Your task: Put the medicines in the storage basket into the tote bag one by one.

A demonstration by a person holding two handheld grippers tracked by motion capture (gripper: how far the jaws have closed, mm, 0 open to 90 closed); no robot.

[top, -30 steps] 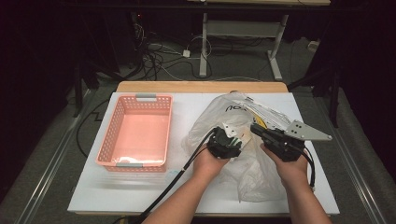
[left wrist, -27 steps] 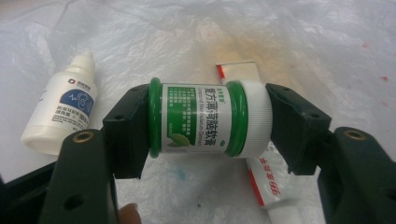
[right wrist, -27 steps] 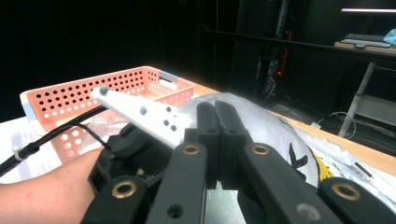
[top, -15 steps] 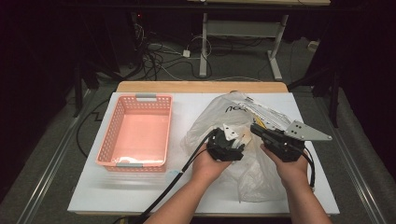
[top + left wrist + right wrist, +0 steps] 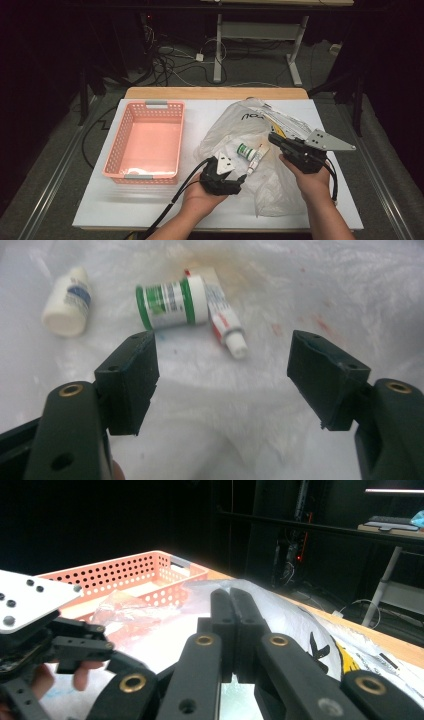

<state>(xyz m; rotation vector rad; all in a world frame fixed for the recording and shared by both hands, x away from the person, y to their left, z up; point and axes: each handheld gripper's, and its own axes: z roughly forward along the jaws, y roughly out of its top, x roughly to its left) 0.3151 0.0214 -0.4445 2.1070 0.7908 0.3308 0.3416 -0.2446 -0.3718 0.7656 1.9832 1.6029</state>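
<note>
Left gripper: jaws apart, nothing between them, pads touching nothing. They have just been closing a little. It sits over the near part of the plastic bag, close to the tabletop's front edge, jaws aimed at the small items inside the bag.

Left gripper view, just beyond the jaws: a green-banded white bottle lying on its side, a small tube with a white cap touching its right end, and a white bottle with a blue label apart to the left. All three lie under or inside the clear film. In the high view the green-banded bottle and the tube lie near the bag's middle, between the two grippers.

Right gripper: jaws fully closed, pads pressed together. Film lies right at the jaws; can't tell whether any is pinched. It sits over the bag's right side, right half of the tabletop, pointing left.

Bag is crumpled, printed at its far end, spreads from the centre toward the right edge of the white tabletop.

Pink basket stands on the left half, apart from the bag.
</note>
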